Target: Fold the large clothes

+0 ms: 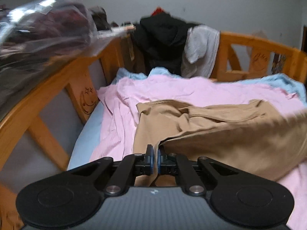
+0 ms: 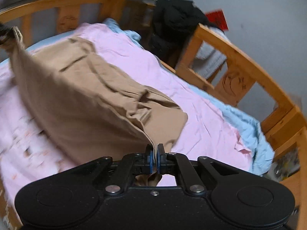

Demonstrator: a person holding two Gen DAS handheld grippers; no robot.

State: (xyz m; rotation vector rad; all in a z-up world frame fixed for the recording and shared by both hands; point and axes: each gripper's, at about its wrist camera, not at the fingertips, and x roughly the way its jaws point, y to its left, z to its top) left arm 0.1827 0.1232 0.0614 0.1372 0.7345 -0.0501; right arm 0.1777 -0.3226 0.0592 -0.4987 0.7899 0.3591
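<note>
A large tan garment (image 1: 220, 128) lies partly on the pink sheet (image 1: 134, 94) of a wooden bed. My left gripper (image 1: 155, 151) is shut on one edge of the tan garment, which is lifted toward the camera. In the right wrist view the same tan garment (image 2: 92, 88) hangs stretched between both grips, its far corner raised at the upper left. My right gripper (image 2: 155, 150) is shut on another edge of it. The cloth pokes out behind both pairs of jaws.
The orange wooden bed rail (image 1: 255, 44) (image 2: 239, 63) surrounds the mattress. Black and white clothes (image 1: 168, 38) hang over the far rail; they also show in the right wrist view (image 2: 172, 25). A blue blanket (image 2: 247, 122) lies under the pink sheet (image 2: 201, 115). A clear bag of dark items (image 1: 44, 23) sits on the left rail.
</note>
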